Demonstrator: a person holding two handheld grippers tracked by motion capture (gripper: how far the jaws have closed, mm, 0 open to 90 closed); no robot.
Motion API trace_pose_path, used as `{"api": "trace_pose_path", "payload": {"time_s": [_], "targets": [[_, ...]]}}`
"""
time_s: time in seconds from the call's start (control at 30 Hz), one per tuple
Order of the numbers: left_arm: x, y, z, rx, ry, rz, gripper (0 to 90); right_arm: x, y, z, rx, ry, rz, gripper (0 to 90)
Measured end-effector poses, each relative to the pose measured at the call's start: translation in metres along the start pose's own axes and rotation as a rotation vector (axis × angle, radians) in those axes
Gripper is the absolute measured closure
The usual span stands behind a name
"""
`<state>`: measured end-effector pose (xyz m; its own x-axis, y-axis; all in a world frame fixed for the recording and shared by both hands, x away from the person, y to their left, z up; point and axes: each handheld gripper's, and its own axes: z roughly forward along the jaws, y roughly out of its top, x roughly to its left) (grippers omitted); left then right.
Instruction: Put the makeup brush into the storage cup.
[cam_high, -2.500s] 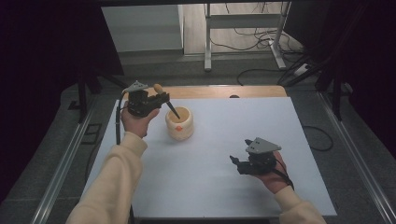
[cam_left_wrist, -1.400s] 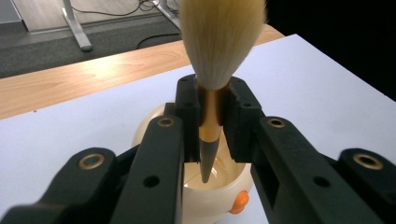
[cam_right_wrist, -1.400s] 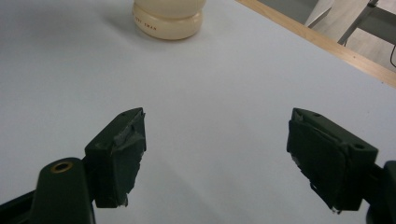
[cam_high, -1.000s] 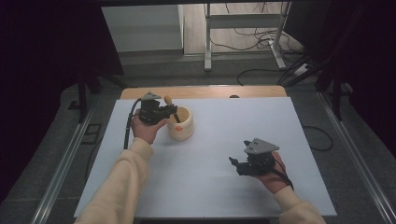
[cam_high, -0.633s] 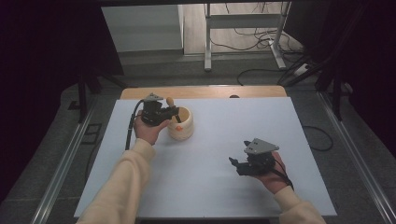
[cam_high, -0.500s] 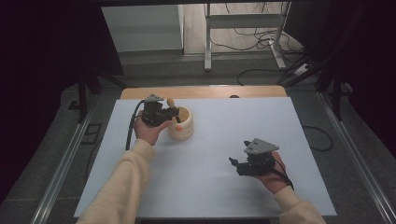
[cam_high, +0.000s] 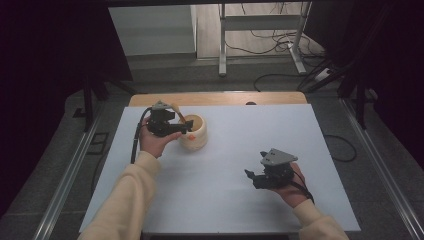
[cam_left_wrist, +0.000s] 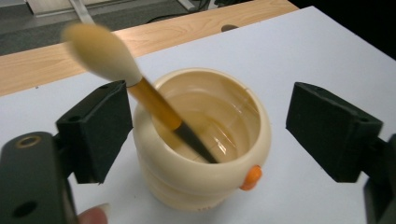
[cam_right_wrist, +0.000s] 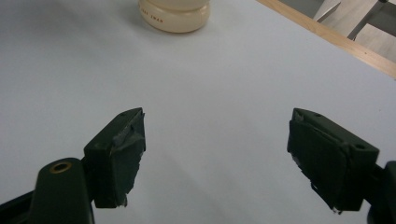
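Now both grippers' jaws gape, the left gripper just opened around the brush in the cup.

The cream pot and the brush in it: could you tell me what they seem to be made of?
Pot: probably glossy plastic or glazed ceramic; smooth cream wall with soft sheen, orange knob. Brush: soft pale bristle head, glossy orange-and-black handle, likely lacquered wood or plastic.

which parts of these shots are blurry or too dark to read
Left gripper view: the brush leaning in the cream cup is smeared at its fluffy tip, the cup itself fairly sharp. High view: the white table is evenly lit, its surroundings nearly black. Right gripper view: soft overall, with the small print on the cup's base unreadable.
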<state>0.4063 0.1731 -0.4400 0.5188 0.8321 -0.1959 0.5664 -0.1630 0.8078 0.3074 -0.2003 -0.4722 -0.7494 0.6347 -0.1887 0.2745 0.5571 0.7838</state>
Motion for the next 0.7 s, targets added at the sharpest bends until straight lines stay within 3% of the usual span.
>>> {"api": "trace_pose_path", "payload": {"time_s": [0.37, 0.7], "targets": [[-0.004, -0.004, -0.018, 0.0, -0.025, 0.014, 13.6, -0.002, -0.002, -0.001, 0.002, 0.0, 0.012, 19.8], [-0.01, -0.007, -0.031, -0.003, -0.014, 0.035, 14.4, -0.003, -0.008, -0.009, 0.0, -0.01, 0.015, 19.8]]}}
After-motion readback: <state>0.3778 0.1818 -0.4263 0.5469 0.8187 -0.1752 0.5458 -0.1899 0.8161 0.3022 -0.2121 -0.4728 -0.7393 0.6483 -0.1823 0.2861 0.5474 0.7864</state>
